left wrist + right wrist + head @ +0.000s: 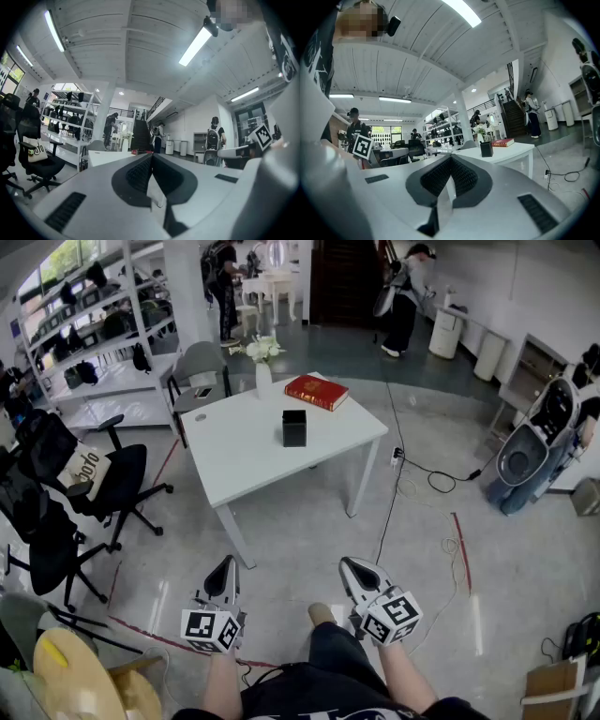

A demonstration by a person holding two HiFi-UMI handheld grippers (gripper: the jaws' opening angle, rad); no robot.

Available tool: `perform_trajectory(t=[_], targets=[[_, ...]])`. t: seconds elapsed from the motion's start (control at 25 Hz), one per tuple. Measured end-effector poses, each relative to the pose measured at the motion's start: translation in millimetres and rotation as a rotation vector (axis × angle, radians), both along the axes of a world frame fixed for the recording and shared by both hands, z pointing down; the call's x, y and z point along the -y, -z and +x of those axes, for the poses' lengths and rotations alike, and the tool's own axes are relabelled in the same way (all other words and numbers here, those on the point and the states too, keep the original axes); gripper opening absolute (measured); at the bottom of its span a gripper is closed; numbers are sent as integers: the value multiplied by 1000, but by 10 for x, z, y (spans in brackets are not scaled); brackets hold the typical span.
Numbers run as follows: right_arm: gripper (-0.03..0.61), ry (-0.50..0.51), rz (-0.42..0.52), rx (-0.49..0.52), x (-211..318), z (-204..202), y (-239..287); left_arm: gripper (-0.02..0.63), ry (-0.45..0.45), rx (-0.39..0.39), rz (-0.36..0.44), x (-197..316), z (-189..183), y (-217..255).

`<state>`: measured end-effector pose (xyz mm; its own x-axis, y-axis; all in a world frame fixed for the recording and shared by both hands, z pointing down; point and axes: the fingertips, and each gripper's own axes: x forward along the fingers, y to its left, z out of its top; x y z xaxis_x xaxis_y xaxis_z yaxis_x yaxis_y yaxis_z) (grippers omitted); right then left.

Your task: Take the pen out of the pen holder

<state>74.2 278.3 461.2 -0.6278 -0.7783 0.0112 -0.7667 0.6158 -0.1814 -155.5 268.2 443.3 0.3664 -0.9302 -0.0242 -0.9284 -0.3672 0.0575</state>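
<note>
A black square pen holder (294, 427) stands near the middle of a white table (239, 460) several steps ahead of me. In the right gripper view the pen holder (486, 149) is small and far off; I cannot make out a pen in it. My left gripper (225, 570) and right gripper (353, 570) are held low over the floor, side by side, well short of the table. Both are shut with nothing between the jaws. The left gripper view shows the left gripper (152, 157) with its pads meeting, and the right gripper (451, 159) looks the same in its own view.
A red book (317, 391) and a vase of white flowers (262, 362) sit at the table's far end. Black office chairs (89, 484) stand left, a cable (394, 484) runs over the floor right of the table, and people stand at the back.
</note>
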Motion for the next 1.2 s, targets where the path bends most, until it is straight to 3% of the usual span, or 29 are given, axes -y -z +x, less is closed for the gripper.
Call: perform_trajectory(t=[0.92,1.2], targets=[[0,-33,-10,-21,382,-187,-59,4,37,-12,-26,174,-370,-97],[45,-63,-28,-4,797,-89,31,5,23,-15,-27,548,-312,-40]])
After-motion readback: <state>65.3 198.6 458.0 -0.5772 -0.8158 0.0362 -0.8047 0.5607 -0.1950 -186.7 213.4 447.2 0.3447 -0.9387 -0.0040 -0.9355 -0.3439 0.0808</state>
